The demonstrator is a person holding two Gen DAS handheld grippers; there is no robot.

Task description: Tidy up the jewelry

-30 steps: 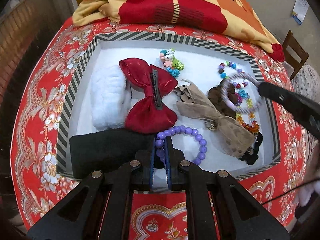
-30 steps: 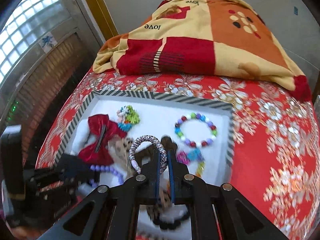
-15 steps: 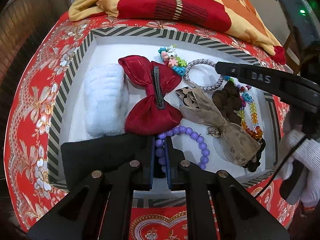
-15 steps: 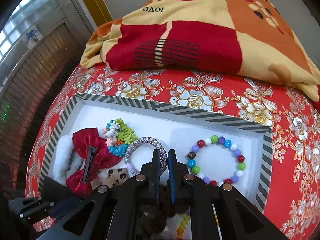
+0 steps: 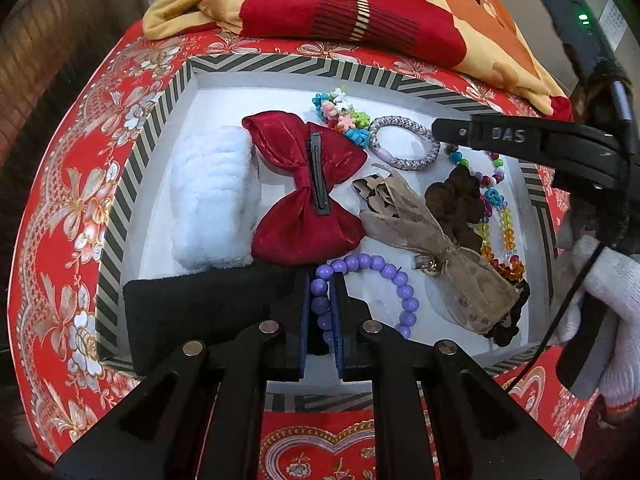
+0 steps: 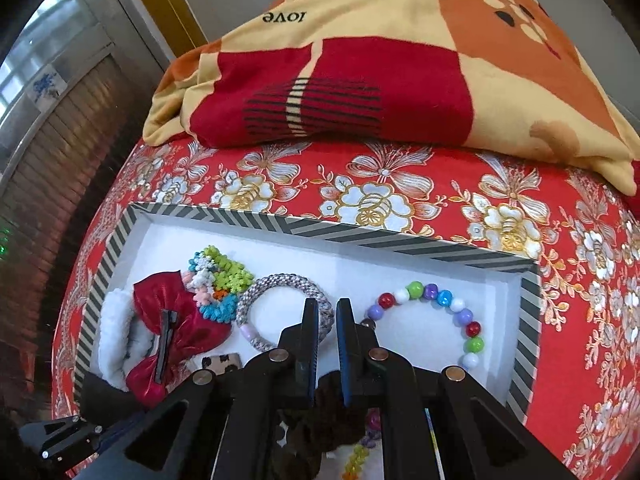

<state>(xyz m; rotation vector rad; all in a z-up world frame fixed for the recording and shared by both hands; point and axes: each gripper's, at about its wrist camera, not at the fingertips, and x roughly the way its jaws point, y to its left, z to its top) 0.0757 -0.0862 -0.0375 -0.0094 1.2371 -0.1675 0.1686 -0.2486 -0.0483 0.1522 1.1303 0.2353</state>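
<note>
A striped-rim box (image 5: 132, 168) with a white floor lies on the red cloth. My left gripper (image 5: 320, 280) is shut on a purple bead bracelet (image 5: 394, 280) near the box's front edge. My right gripper (image 6: 328, 308) has its jaws slightly apart, and the grey braided hair tie (image 6: 280, 292) lies on the box floor just left of its tips. The hair tie also shows in the left wrist view (image 5: 404, 142), with the right gripper's finger (image 5: 500, 136) beside it. A red bow clip (image 5: 308, 192) and a multicolour bead bracelet (image 6: 436, 304) lie in the box.
Also in the box are a white fluffy band (image 5: 212, 200), a black band (image 5: 200, 304), a tan ribbon bow (image 5: 432, 236), a brown scrunchie (image 5: 456, 200), a colourful knotted tie (image 5: 340, 114) and clear coloured beads (image 5: 500, 232). A folded blanket (image 6: 360, 72) lies behind.
My right gripper carried the grey hair tie to the back of the box, lowered it and opened slightly, letting it go. The left gripper stayed shut on the purple bracelet.
</note>
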